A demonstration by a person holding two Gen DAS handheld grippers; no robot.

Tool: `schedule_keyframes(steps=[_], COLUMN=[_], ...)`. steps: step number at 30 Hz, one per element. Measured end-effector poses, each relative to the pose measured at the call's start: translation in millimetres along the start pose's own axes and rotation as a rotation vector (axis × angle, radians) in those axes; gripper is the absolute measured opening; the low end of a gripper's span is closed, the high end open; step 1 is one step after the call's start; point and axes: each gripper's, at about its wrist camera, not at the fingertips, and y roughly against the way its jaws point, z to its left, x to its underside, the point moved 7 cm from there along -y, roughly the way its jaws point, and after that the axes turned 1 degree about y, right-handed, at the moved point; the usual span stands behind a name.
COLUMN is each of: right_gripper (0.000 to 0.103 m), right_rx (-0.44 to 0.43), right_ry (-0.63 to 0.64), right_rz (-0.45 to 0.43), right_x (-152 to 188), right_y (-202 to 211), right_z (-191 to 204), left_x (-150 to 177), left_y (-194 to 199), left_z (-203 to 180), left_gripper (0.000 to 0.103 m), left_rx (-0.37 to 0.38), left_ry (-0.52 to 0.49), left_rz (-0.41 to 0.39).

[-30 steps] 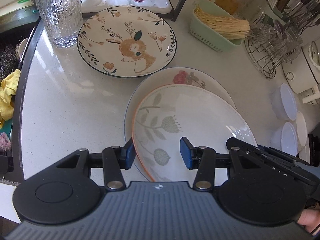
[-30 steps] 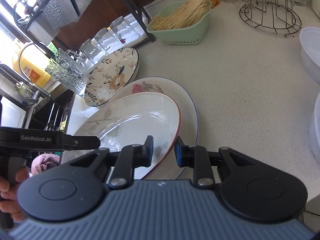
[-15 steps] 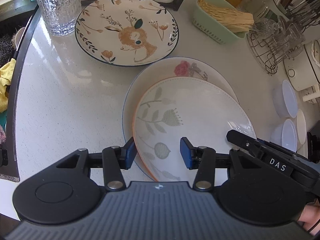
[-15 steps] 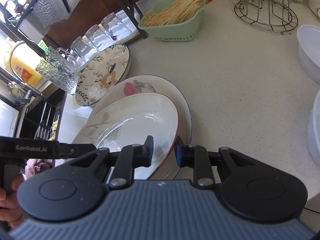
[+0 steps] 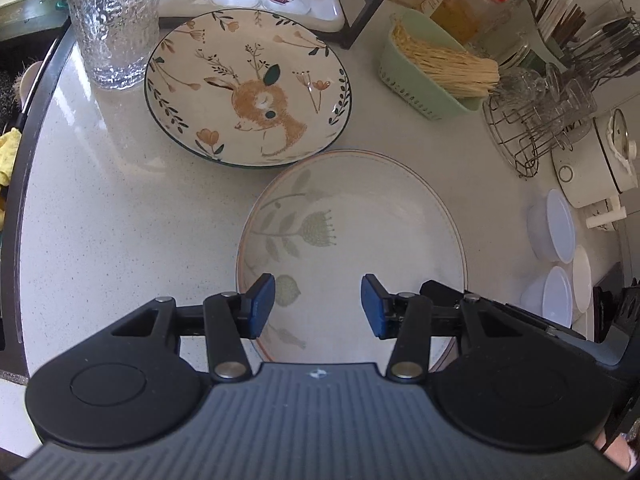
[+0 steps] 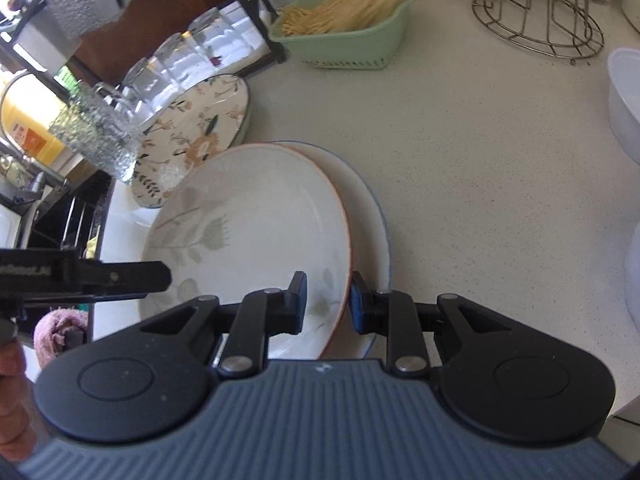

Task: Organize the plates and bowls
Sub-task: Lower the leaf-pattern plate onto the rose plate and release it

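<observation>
A cream plate with a leaf pattern and orange rim (image 5: 360, 240) (image 6: 248, 232) sits on top of a blue-rimmed plate (image 6: 376, 240), almost covering it. My right gripper (image 6: 328, 300) is shut on the leaf plate's near right rim. My left gripper (image 5: 318, 306) is open and empty, hovering over the plate's near edge. A deer-pattern plate (image 5: 248, 88) (image 6: 200, 136) lies further back on the counter.
A textured glass (image 5: 112, 20) stands at the back left beside the deer plate. A green basket of sticks (image 5: 432, 72), a wire rack of glasses (image 5: 544, 112) and white plastic bowls (image 5: 552, 232) (image 6: 624, 100) stand to the right. The sink edge runs along the left.
The leaf plate has slid back over the blue-rimmed plate and now covers it almost fully. The left gripper has moved forward above the plates and stayed open.
</observation>
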Motion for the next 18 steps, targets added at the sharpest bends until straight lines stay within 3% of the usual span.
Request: schedule_keyframes(steps=[8,18], right_gripper=[0.025,0.026], right_rx=[0.036,0.026], right_ry=[0.048,0.126], right_rz=[-0.088,-0.251], right_x=[-10,-29], right_y=[18,72], right_z=[5,17], left_x=[-12,-18], left_y=[27,88], left_z=[-19,-53], left_gripper=[0.053,0.053], left_rx=[-0.003,-0.012], left_ry=[-0.076,-0.142], left_rz=[-0.096,-0.272])
